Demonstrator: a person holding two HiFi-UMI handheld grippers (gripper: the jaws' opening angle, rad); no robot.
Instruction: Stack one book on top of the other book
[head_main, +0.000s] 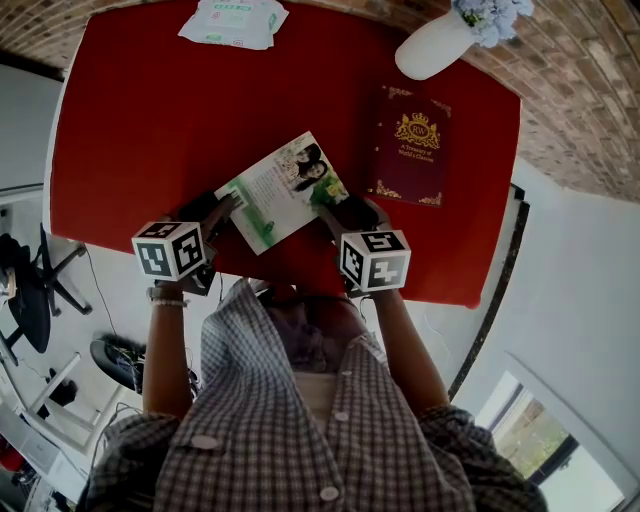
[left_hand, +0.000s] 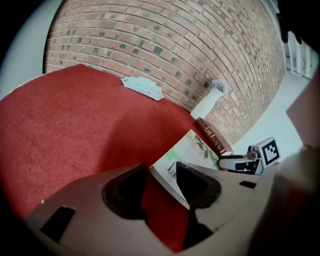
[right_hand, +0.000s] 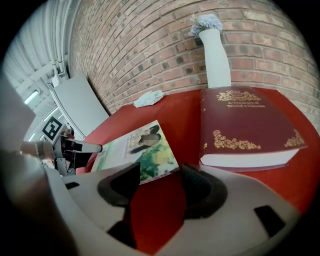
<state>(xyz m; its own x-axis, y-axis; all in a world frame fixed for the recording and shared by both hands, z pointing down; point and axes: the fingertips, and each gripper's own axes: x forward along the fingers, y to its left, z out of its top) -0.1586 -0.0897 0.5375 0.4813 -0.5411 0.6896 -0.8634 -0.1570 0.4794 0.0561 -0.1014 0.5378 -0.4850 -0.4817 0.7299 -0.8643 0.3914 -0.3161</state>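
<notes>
A green book (head_main: 285, 190) lay flat on the red table (head_main: 150, 120), near its front edge and turned at an angle. A thicker maroon book (head_main: 410, 145) with gold print lay just to the right of it, apart from it, also flat on the table.

The left claw (head_main: 225, 210) was at the green book's near left corner. Its jaws were spread, and that corner showed between them without being pinched. The right claw (head_main: 340, 212) was at the book's near right corner. It was also spread wide, with only bare red table between its jaws and the book's corner just beyond one of them.

At the far edge of the table, against a brick wall (right_hand: 150, 45), stood a white vase (head_main: 435, 42) of pale flowers. A flat packet (head_main: 233, 22) lay well to its left.
</notes>
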